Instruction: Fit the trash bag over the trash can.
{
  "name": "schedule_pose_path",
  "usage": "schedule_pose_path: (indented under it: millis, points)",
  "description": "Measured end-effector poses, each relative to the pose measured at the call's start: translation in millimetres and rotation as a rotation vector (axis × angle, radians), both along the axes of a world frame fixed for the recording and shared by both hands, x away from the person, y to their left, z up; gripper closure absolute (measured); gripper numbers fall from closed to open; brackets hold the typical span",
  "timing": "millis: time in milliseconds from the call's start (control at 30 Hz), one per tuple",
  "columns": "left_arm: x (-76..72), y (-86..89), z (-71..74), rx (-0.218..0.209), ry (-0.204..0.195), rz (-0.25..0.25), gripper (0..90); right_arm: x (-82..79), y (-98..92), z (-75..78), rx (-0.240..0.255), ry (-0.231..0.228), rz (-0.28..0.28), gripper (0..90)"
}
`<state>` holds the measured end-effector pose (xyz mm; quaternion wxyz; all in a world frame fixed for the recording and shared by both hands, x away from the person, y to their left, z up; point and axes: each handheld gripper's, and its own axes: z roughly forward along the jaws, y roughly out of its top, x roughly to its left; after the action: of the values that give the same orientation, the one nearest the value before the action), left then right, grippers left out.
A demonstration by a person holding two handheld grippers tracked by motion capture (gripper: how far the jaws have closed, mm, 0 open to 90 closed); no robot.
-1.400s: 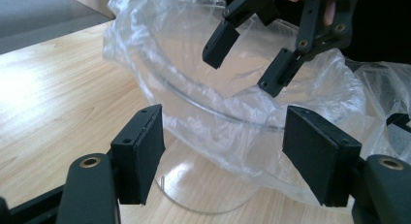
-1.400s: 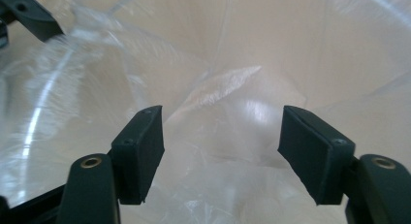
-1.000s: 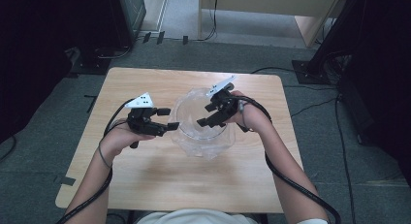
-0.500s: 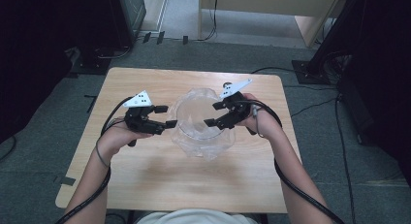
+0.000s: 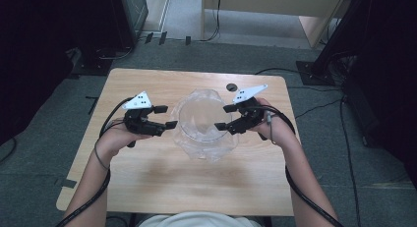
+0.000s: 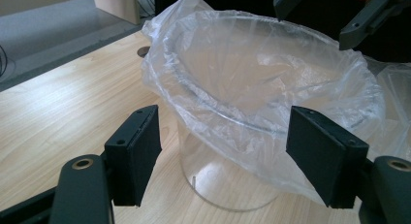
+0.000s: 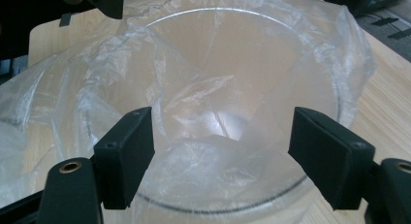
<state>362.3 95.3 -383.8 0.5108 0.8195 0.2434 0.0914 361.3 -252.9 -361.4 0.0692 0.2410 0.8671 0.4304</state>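
Observation:
A clear round container [image 5: 204, 121] lined with a transparent plastic bag [image 6: 252, 73] stands mid-table; the bag's edge is folded out over the rim. My left gripper [image 5: 168, 117] is level at the container's left side, open, its pads [image 6: 138, 146] straddling the bagged wall without touching it. My right gripper [image 5: 223, 117] hovers at the right rim, open, looking down into the lined container [image 7: 218, 112] with nothing between its pads [image 7: 329, 151]. Each gripper also appears in the other's view: right gripper [image 6: 315, 15], left gripper [image 7: 104, 1].
The wooden table [image 5: 196, 187] has bare room in front and to both sides. A small cable hole [image 5: 231, 87] lies behind the container. Loose plastic [image 5: 209, 151] spills at the container's near foot. Dark furniture and cables surround the table on the floor.
My right gripper has drawn back to the right, from over the container's middle to its right rim. The left gripper and the container have stayed put.

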Motion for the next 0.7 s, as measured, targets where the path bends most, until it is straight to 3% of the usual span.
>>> schedule_pose_path:
  millis: [233, 500, 700]
  points:
    - [0.4, 6.3, 0.3, -0.010, -0.014, 0.011, 28.0, -5.8, -12.8, -3.5, 0.023, -0.001, -0.002, 22.4]
    - [0.4, 15.0, 1.0, -0.010, -0.023, 0.028, 27.9, -11.2, -32.3, -6.1, 0.050, -0.015, -0.049, 22.4]
    - [-0.3, 23.1, 2.5, 0.001, -0.036, 0.046, 27.9, -15.3, -47.7, -10.7, 0.035, -0.016, -0.067, 22.4]
